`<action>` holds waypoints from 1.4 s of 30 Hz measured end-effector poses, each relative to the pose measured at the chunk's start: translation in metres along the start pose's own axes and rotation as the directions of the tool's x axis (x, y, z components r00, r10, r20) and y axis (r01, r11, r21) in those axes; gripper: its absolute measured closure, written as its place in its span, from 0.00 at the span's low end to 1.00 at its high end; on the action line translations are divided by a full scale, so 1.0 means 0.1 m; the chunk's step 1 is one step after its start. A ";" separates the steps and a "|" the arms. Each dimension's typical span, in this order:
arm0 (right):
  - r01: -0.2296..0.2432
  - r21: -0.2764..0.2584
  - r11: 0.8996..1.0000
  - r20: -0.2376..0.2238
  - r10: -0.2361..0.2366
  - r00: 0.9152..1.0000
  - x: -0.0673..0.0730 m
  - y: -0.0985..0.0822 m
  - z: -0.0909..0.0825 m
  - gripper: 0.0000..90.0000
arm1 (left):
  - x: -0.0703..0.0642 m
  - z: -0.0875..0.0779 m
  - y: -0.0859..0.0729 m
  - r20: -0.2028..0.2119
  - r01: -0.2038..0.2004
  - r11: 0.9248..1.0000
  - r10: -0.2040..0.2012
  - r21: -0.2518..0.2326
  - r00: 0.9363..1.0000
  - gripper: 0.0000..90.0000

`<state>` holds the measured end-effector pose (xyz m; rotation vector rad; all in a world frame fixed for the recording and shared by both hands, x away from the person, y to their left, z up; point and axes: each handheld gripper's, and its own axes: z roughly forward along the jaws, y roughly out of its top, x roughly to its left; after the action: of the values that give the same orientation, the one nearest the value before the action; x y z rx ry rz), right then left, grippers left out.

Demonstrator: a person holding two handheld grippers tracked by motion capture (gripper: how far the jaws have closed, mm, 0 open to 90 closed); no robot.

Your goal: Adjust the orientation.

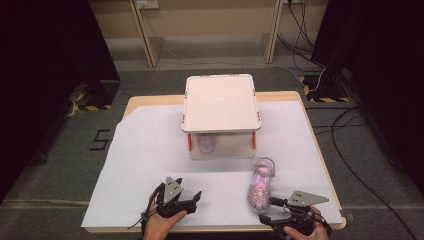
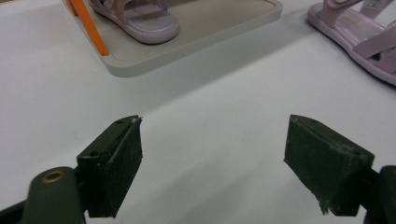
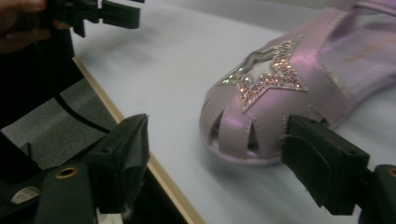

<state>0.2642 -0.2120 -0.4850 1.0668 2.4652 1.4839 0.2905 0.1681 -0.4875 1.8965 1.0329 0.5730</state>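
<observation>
A pink sandal (image 1: 261, 182) with a glittery star on its toe lies on the white sheet at the front right. Its toe (image 3: 275, 100) is just ahead of my right gripper (image 3: 215, 126), close to the right jaw and not gripped; the jaws stand wide apart. That right gripper (image 1: 269, 210) is at the table's front edge. A second pink sandal (image 1: 204, 142) sits on the lower shelf of a white rack (image 1: 220, 102). My left gripper (image 1: 187, 197) is open over bare sheet, front centre. Ahead of the left gripper (image 2: 212, 126) are the shelved sandal (image 2: 140, 18) and the loose sandal (image 2: 359, 37).
The rack has a flat white top, orange posts (image 2: 88, 28) and a grey base (image 2: 215, 25). The table's wooden front edge (image 3: 126, 121) runs just under my right gripper. Cables (image 1: 350, 160) lie on the floor to the right, and dark curtains hang at both sides.
</observation>
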 end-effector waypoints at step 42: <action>0.138 -0.062 0.988 0.241 -0.119 0.963 -0.28 0.28 -0.08 0.34 | 0.01 0.02 -0.02 0.004 0.001 1.000 -0.001 0.009 1.000 0.21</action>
<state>0.2964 -0.2263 -0.4665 0.9847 2.2478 1.3195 0.2921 0.1688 -0.4900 1.9038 1.0353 0.5642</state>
